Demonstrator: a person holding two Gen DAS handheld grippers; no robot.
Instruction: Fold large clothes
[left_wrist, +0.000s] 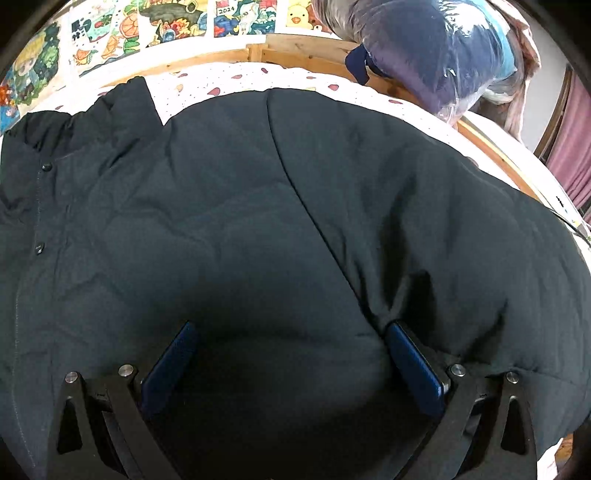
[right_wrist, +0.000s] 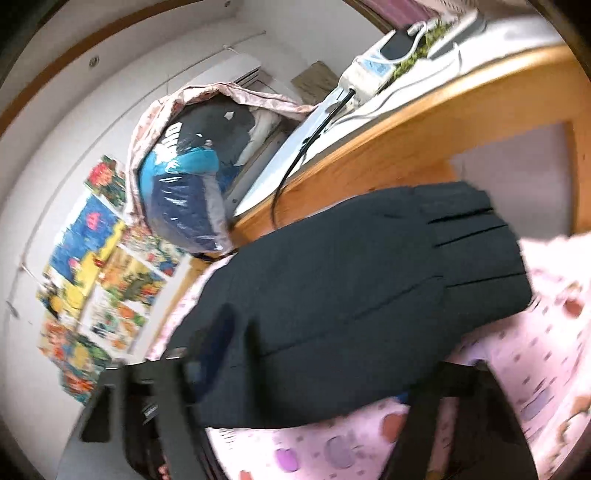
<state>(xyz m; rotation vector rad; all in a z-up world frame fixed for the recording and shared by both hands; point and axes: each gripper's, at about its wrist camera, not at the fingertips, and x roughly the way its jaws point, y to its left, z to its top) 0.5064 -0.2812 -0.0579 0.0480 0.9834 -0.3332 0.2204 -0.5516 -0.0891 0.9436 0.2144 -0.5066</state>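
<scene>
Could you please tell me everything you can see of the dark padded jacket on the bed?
The dark padded jacket is near-black, matte and puffy, with stitched seams and snap buttons down a front edge. It lies spread on the pink patterned bedsheet inside a wooden bed frame. The left hand-held gripper presses into it, a bulge between its blue pads. In the blurred right view, the right hand-held gripper straddles a fold of it.

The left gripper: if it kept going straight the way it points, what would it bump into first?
Almost certainly the dark padded jacket. The left gripper points down at it, its blue fingers wide apart and apparently already at the fabric.
</scene>
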